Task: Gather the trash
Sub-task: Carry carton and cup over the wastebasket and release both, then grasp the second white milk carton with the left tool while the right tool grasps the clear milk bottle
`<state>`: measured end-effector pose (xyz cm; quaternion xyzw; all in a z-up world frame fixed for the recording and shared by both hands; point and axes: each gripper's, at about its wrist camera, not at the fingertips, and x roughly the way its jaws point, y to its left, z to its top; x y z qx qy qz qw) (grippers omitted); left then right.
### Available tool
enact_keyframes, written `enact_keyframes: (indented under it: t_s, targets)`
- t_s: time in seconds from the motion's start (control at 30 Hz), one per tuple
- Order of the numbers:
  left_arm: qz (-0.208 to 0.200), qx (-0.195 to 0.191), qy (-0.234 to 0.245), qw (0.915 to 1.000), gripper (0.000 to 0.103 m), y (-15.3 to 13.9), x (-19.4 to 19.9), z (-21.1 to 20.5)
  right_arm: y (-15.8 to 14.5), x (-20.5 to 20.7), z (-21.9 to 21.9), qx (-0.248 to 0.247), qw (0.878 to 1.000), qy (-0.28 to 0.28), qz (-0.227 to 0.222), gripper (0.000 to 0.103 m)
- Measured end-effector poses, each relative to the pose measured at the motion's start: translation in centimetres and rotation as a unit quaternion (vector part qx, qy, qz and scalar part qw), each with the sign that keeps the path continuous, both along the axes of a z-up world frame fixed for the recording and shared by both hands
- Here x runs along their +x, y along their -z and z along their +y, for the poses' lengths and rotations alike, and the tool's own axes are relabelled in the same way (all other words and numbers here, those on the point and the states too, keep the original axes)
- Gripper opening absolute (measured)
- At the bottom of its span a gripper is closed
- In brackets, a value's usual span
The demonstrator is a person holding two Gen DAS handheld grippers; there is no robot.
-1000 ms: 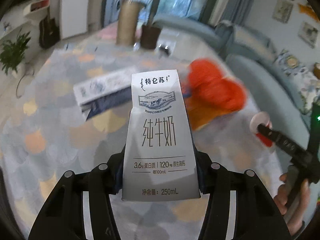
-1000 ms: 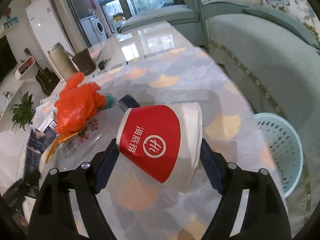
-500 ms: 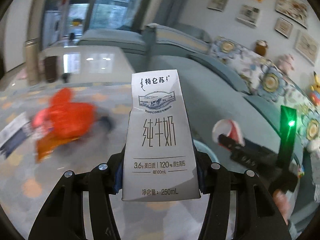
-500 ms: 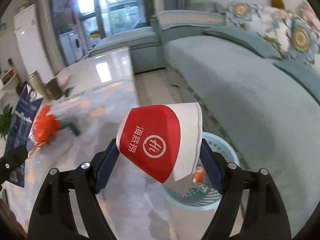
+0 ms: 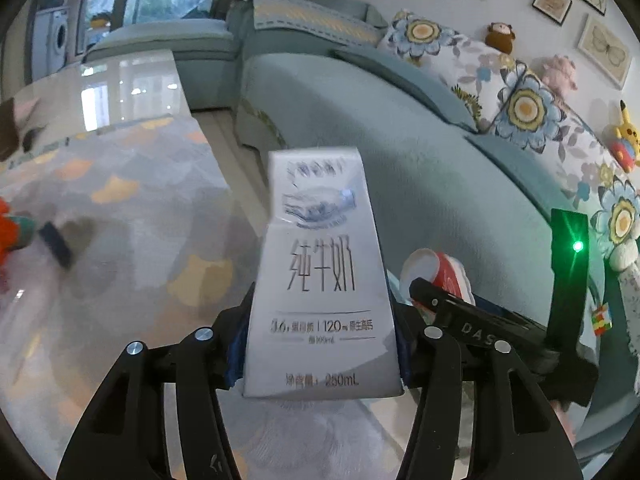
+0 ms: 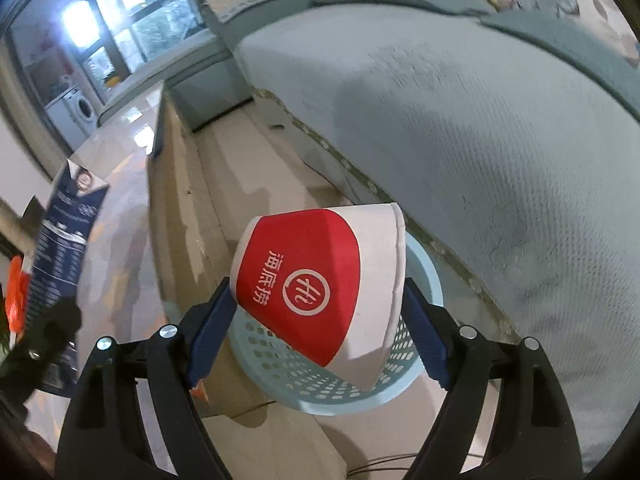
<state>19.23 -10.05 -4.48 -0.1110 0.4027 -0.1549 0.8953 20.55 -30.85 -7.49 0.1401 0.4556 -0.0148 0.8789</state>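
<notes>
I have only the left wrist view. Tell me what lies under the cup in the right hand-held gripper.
Observer: A light blue perforated basket sits on the floor right behind and below the red and white paper cup.
Operator: Report the right grip.
Observer: The right hand-held gripper is shut on the cup, blue pads against both sides, cup tipped sideways.
Operator: Say what stands beside the basket.
Observer: The sofa on one side, the table edge on the other.
</notes>
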Motion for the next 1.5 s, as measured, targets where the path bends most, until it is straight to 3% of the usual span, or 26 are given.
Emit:
enact_keyframes:
  t_s: [0.1, 0.43, 0.7, 0.93, 1.17, 1.3, 1.5]
  targets:
    - [-0.001, -0.001, -0.004, 1.0, 0.067, 0.6, 0.4, -0.1, 0.4, 0.8, -0.8, 0.003, 1.0, 0.009, 0.009, 0.078]
    - [-0.008, -0.012, -0.006, 0.9999, 0.068, 0.5, -0.8, 0.9, 0.2, 0.1, -1.1, 0.011, 1.0, 0.016, 0.001, 0.078]
    - [-0.05, -0.02, -0.02, 0.9983, 0.068, -2.5, -3.6, 3.9, -3.0, -1.6, 0.6, 0.006, 0.998, -0.004, -0.069, 0.078]
    - [-0.106, -0.008, -0.072, 0.9917, 0.068, -7.0, -7.7, 11.0, -7.3, -4.3, 6.2, -0.017, 0.986, -0.057, -0.159, 0.078]
    - [-0.115, 0.024, -0.173, 0.9778, 0.072, -9.0, -10.3, 21.6, -9.1, -6.6, 16.1, -0.03, 0.972, -0.134, -0.188, 0.078]
    - [-0.101, 0.059, -0.226, 0.9671, 0.081, -9.0, -11.1, 27.3, -8.8, -7.4, 22.4, -0.015, 0.966, -0.19, -0.174, 0.078]
    - [-0.051, 0.081, -0.283, 0.9544, 0.082, -6.8, -11.5, 37.2, -6.3, -9.0, 30.6, -0.032, 0.954, -0.265, -0.14, 0.078]
